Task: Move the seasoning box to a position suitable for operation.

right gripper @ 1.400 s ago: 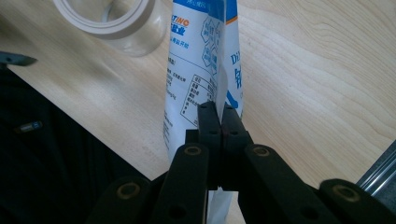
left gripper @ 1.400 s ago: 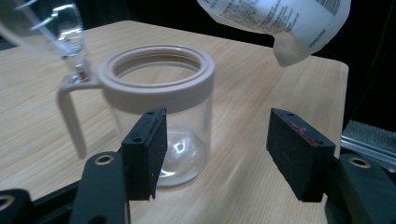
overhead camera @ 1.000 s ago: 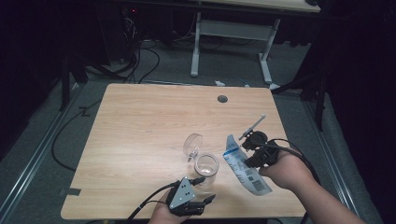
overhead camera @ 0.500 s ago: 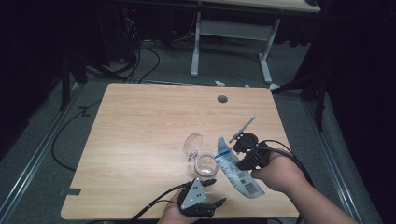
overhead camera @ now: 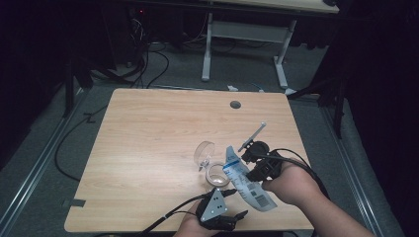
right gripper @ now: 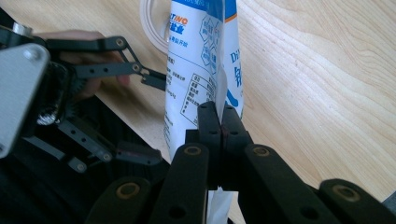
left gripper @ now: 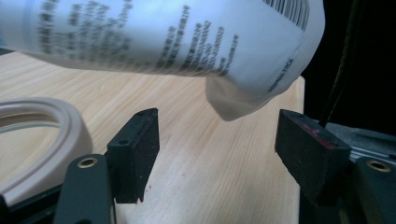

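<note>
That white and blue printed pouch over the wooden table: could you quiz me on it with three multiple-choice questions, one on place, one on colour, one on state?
1. Where is the white and blue printed pouch?
A. Flat at the table's far edge
B. Held above the light wooden table, beside the clear glass jar
C. On the floor

2. What colour is the jar's seal ring?
A. Cream
B. Red
C. Green

3. How do the right tongs stand?
A. Wide open
B. Shut on nothing
C. Shut on the pouch

Answers:
1 B: the high view shows the pouch lifted next to the jar.
2 A: the left gripper view shows a cream ring.
3 C: in the right gripper view the black pads pinch the pouch's edge; the left tongs have just been opening and grip nothing.
</note>
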Demonstrator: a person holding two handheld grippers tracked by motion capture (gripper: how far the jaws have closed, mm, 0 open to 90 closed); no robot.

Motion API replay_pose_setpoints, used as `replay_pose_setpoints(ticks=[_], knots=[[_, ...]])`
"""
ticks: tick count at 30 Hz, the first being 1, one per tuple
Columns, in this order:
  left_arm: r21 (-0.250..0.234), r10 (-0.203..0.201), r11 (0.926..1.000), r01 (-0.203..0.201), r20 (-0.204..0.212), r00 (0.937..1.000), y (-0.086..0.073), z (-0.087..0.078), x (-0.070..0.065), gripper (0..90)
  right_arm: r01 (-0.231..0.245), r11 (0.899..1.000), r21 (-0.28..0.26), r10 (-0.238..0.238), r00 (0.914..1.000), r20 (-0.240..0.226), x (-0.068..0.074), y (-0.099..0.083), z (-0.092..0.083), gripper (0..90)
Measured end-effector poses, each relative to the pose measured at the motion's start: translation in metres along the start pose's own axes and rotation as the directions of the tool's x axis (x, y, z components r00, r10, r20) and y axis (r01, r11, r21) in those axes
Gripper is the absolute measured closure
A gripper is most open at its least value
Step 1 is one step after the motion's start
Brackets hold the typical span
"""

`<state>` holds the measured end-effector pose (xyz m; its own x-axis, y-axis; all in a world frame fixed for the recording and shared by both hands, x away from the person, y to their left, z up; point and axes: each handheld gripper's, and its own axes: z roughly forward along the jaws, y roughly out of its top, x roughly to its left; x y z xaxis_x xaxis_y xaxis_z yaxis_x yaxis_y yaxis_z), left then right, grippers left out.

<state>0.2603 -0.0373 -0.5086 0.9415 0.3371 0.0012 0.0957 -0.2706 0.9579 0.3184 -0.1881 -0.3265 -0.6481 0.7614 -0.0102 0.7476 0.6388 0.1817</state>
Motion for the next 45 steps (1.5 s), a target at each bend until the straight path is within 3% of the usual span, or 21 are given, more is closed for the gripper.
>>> replay_pose_setpoints(ticks=[12, 22, 29, 34, 45], knots=[[-0.008, 0.015, 0.9999, -0.015, 0.002, 0.9999, 0.001, 0.001, -0.004, 30.3, 0.014, 1.000, -0.014, -0.014, 0.9999, 0.002, 0.011, 0.008, -0.006, 90.0], [-0.013, 0.016, 0.9998, -0.016, -0.027, 0.9995, 0.003, 0.003, -0.006, 30.1, 0.025, 0.999, -0.022, -0.025, 0.9996, -0.010, 0.025, 0.019, -0.008, 90.0], [-0.001, 0.038, 0.9993, -0.039, -0.051, 0.9979, 0.004, 0.005, -0.008, 42.5, 0.026, 1.000, -0.018, -0.026, 0.9996, -0.012, 0.023, 0.020, -0.003, 90.0], [0.010, 0.028, 0.9996, -0.028, -0.064, 0.9975, 0.007, 0.005, -0.008, 54.6, 0.010, 1.000, -0.012, -0.010, 0.9999, -0.005, 0.020, 0.017, -0.002, 90.0], [0.044, 0.037, 0.9985, -0.033, -0.078, 0.9963, 0.009, 0.010, -0.016, 59.7, 0.005, 0.999, -0.032, -0.005, 1.0000, -0.002, 0.009, 0.008, 0.003, 89.9]])
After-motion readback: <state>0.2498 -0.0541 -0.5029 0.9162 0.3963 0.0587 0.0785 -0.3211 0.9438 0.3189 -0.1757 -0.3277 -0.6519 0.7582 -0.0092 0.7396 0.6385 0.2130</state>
